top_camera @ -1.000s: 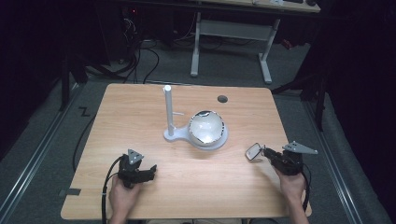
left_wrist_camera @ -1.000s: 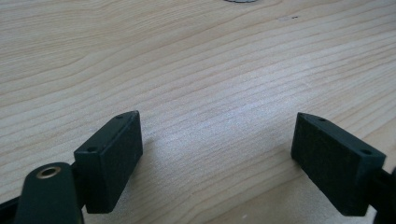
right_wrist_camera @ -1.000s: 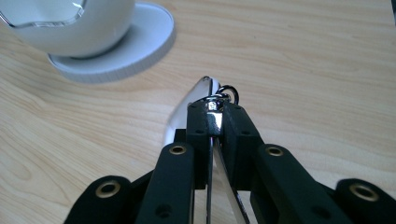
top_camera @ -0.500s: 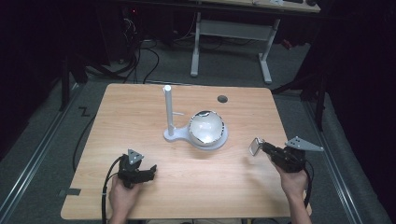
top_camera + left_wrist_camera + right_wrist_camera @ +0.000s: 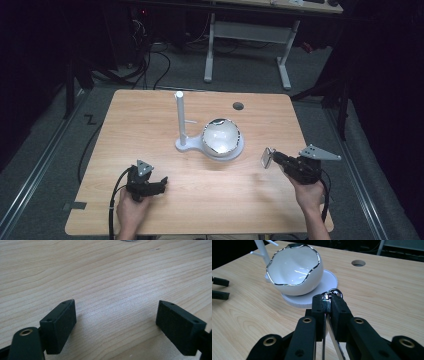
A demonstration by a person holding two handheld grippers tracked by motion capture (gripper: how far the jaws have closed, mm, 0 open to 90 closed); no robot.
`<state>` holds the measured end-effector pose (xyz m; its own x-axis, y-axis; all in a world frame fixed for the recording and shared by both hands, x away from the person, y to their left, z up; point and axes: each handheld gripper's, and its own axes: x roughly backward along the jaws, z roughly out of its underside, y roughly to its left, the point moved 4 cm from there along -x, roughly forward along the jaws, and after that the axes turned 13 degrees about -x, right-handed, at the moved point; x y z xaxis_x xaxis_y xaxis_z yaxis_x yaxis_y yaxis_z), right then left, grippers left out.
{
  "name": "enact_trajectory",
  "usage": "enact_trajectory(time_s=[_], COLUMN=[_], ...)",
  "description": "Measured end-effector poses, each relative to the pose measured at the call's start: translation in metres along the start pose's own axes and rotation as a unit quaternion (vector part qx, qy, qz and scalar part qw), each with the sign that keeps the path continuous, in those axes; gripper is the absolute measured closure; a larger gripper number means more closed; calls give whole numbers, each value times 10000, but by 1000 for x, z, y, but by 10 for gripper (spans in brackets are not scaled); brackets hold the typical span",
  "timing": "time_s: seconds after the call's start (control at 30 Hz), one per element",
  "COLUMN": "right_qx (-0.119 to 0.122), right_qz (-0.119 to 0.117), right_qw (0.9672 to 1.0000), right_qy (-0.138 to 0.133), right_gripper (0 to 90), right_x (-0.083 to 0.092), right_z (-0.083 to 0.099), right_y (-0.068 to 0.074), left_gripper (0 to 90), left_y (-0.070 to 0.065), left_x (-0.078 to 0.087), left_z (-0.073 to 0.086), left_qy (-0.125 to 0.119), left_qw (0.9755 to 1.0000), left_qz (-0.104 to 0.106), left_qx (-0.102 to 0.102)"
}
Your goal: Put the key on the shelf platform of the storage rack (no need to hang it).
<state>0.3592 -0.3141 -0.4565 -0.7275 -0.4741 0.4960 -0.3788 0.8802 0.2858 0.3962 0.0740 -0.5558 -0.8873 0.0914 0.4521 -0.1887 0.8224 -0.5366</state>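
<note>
Looking down from the high view: wooden table (image 5: 150,115) fills the centre of the frame, dark floor around it. Left gripper (image 5: 159,184) sits low and left of centre, held in the person's left hand (image 5: 131,210), cable trailing off toward the bottom edge. In the left gripper view its 2 black jaws stand wide apart at the lower corners, nothing between them, bare wood grain running across the gap.

Right gripper (image 5: 272,158) lies at the lower right of the high view, held in the right hand (image 5: 307,192), grey three-cornered plate on top. Jaws closed on a small metal object (image 5: 266,157), flat and shiny, sticking out past the jaw tips toward the frame's centre. In the right gripper view the jaws meet at lower centre with a thin metal blade between them and a small metal ring (image 5: 335,292) showing just beyond the tips. Cannot tell what the object is.

White bowl (image 5: 222,137) with a wavy dark-edged rim sits at the centre of the high view, tilted on a white round base (image 5: 235,151). In the right gripper view the bowl (image 5: 295,267) occupies the upper left, its opening turned toward the camera, just beyond the jaw tips. A white upright post (image 5: 179,117) rises from the same base just left of the bowl, with a thin side peg.

1 round hole (image 5: 238,106) in the tabletop, upper right of the bowl. A white desk frame (image 5: 247,35) stands past the table's far edge at upper centre.
</note>
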Motion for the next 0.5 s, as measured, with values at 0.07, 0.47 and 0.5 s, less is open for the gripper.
enact_trajectory(time_s=[0.07, 0.47, 0.5], right_qx=[10, 115, 128], right_qz=[-55, -399, -414], right_qw=[10000, 9991, 9990], right_qy=[11, 72, 81], right_gripper=[822, 821, 822], right_x=[-2, -13, -14], right_z=[0, -6, -6], right_y=[3, 24, 26], left_gripper=[169, 169, 169], left_y=[0, 0, 0], left_x=[0, 0, 0], left_z=[0, 0, 0], left_qy=[-1, -3, -1], left_qw=[10000, 10000, 10000], left_qz=[0, 0, -1], left_qx=[-4, -5, -2])
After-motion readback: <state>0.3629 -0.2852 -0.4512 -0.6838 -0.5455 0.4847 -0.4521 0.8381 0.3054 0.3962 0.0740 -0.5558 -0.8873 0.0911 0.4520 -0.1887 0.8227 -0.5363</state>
